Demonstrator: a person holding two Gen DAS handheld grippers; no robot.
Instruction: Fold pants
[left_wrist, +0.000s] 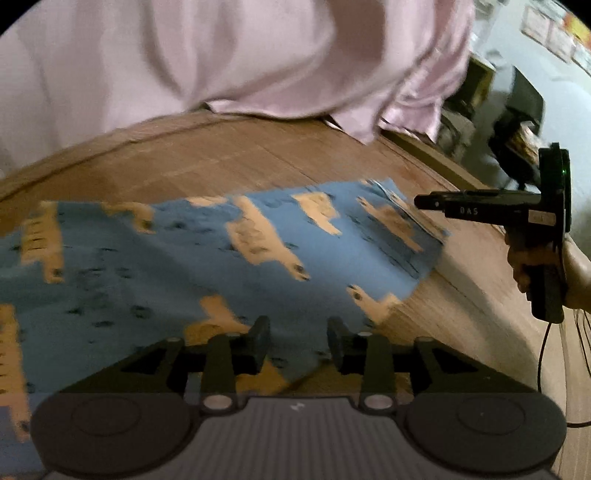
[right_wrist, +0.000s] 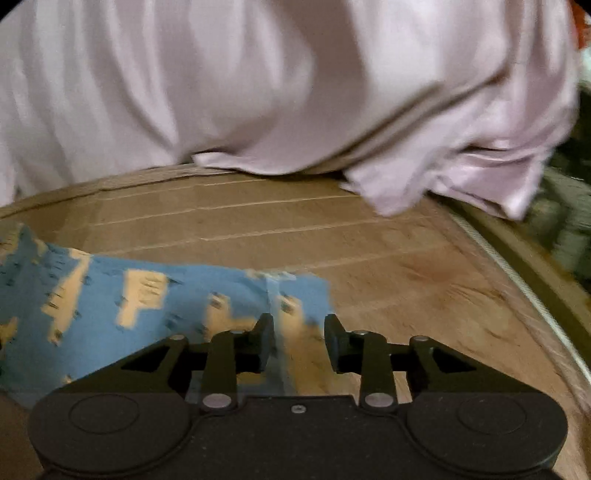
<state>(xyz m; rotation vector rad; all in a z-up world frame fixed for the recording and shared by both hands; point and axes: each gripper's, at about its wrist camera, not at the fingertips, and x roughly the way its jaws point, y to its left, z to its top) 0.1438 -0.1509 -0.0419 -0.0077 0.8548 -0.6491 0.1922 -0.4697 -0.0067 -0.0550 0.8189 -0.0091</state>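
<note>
Left wrist view looks across a wooden counter (left_wrist: 229, 155) where the pants (left_wrist: 166, 258), blue with tan animal shapes and small dark marks, lie spread flat over the near half of the surface. Their cloth runs off the picture to the left and ends at the right in a straight hem close to the counter's right edge. The left hand-held gripper (left_wrist: 298, 341) hovers low over the pants' near edge, its fingers (left_wrist: 260, 338) spread apart with blue cloth showing in the gap and nothing pinched. Farther right, the right hand-held gripper (left_wrist: 419, 202) reaches in from the side, its tip just beside the far right corner of the pants; a person's hand (left_wrist: 524, 262) wraps its black grip and thin cables hang below. Whether that tip touches the cloth I cannot tell.

From the right wrist view, the right hand-held gripper (right_wrist: 299, 343) has its fingers (right_wrist: 334, 341) held apart, the pants (right_wrist: 110, 306) hem lying under and between them, not clamped. A pale pink cloth (right_wrist: 277, 92) hangs along the counter's (right_wrist: 369, 240) far edge, its lower folds resting on the wood. Both pictures are smeared
</note>
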